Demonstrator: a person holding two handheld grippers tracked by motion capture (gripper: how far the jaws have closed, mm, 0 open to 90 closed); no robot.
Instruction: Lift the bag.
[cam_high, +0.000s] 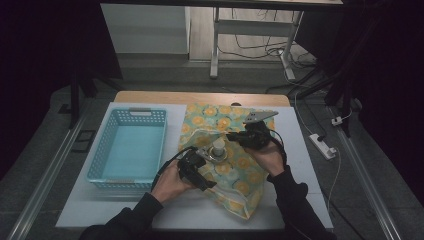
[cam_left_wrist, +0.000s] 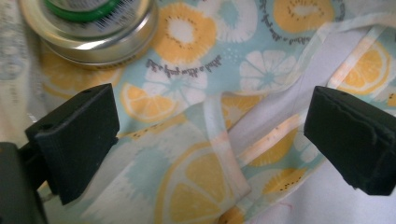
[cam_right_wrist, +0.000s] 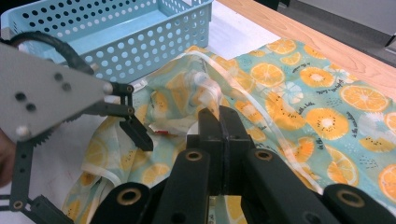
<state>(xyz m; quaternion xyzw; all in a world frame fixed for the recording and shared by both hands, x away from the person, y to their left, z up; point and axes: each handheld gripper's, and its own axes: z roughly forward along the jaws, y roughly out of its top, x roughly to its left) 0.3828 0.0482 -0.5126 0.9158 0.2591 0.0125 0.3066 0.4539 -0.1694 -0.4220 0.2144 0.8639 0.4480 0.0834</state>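
Orange-slice-printed soft plastic pouch lies flat on the white counter, right of the perforated light-blue plastic basket that sits just left of the left claw. That claw hangs released with jaws wide above the pouch's pale edge strip, the round metal-based bottle just beyond it. Further right, the right claw is clenched on the pouch's clear rim; the film looks light, limp and slippery, so pinching the stiffer seam seems wisest.
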